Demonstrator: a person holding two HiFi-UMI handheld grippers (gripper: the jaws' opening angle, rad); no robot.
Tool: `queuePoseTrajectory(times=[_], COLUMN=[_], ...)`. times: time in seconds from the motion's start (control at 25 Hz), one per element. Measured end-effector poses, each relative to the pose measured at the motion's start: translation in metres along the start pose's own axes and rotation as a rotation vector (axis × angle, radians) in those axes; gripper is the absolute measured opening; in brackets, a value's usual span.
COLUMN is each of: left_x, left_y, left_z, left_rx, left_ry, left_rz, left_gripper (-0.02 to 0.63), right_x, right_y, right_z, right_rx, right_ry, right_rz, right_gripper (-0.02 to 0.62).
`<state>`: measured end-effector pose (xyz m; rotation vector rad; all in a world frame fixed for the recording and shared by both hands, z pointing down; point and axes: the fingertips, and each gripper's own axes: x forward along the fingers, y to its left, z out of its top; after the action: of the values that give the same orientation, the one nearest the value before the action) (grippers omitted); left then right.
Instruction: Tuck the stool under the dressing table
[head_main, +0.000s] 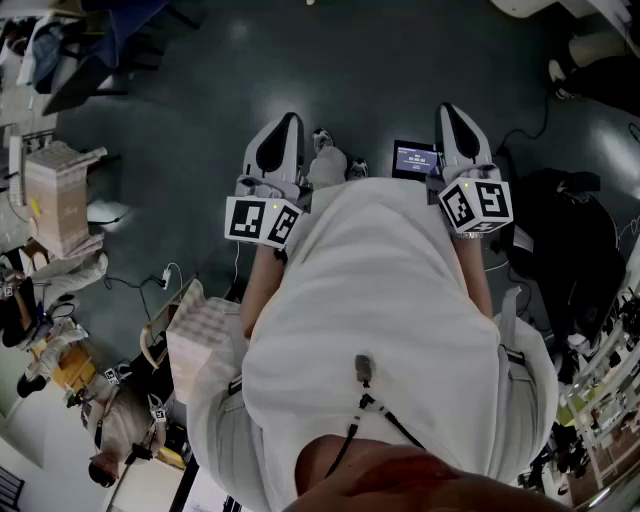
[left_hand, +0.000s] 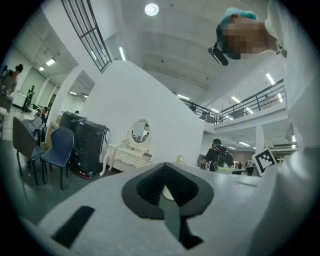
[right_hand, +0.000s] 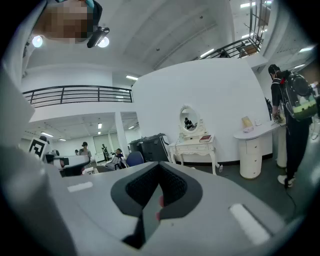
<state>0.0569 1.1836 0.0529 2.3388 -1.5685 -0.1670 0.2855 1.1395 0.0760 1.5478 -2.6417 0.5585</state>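
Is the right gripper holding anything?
No, the right gripper is shut, with nothing between its jaws.

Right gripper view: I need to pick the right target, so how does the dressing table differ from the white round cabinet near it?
The dressing table stands on slim curved legs with open space beneath; the round cabinet is a solid drum with no gap beneath. The dressing table carries an oval mirror; the round cabinet has none. Both are white and stand against the white wall.
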Motion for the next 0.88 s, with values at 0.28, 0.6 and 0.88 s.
queuePoseTrajectory(times=[0.28, 0.6, 0.88], left_x=[0.005, 0.01, 0.005], left_y=[0.019, 0.012, 0.032], left_z=[-0.013, -0.013, -0.012], left_rx=[-0.023, -0.006, -0.038], left_ry=[-0.019, -0.033, -0.019], left_rz=[0.037, 0.014, 0.044], left_gripper=[0.005, 0.005, 0.005], right_x=[0.012, 0.011, 0.016], right_y=[-0.009, -0.013, 0.004], right_z=[0.008, 0.01, 0.003], right_rx=[-0.029, -0.016, -0.053], right_ry=[-0.043, -0.052, -0.031], right_rz=[0.009, 0.015, 0.025], right_gripper=[0.008, 0.006, 0.006])
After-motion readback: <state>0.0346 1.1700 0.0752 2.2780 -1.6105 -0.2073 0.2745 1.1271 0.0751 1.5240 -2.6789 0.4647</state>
